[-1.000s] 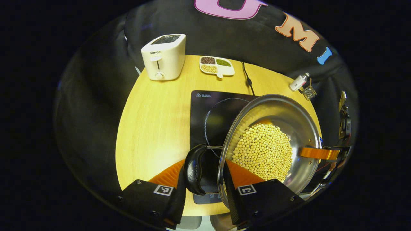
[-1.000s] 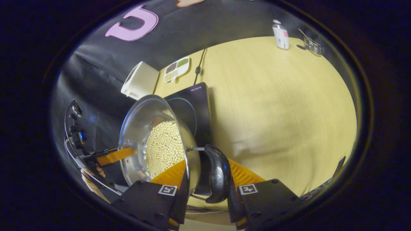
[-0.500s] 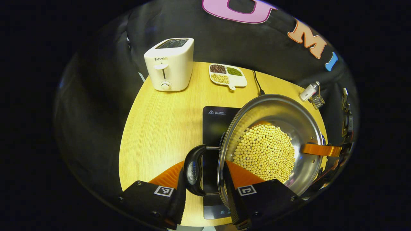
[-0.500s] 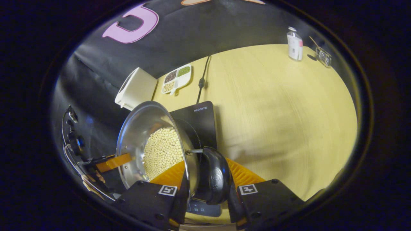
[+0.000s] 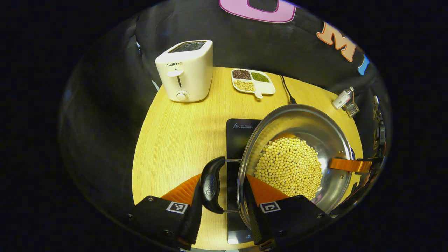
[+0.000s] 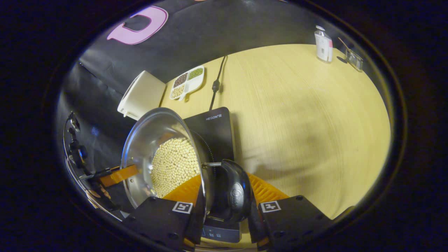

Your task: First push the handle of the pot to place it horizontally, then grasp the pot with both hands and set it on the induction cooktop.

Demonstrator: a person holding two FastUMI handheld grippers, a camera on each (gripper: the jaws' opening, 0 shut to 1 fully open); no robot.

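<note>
Holding the pot [image 5: 297, 157] by both side handles, your left gripper [image 5: 222, 206] and right gripper [image 6: 224, 210] each clamped, you have it hovering over the cooktop [image 6: 213, 129], which lies directly below.

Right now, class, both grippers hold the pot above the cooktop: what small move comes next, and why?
Probably lower the pot straight down. The left gripper and right gripper each grip a pot handle, and the induction cooktop already lies beneath it.

2 tools [image 5: 222, 196] [image 6: 225, 201], each clamped.
</note>
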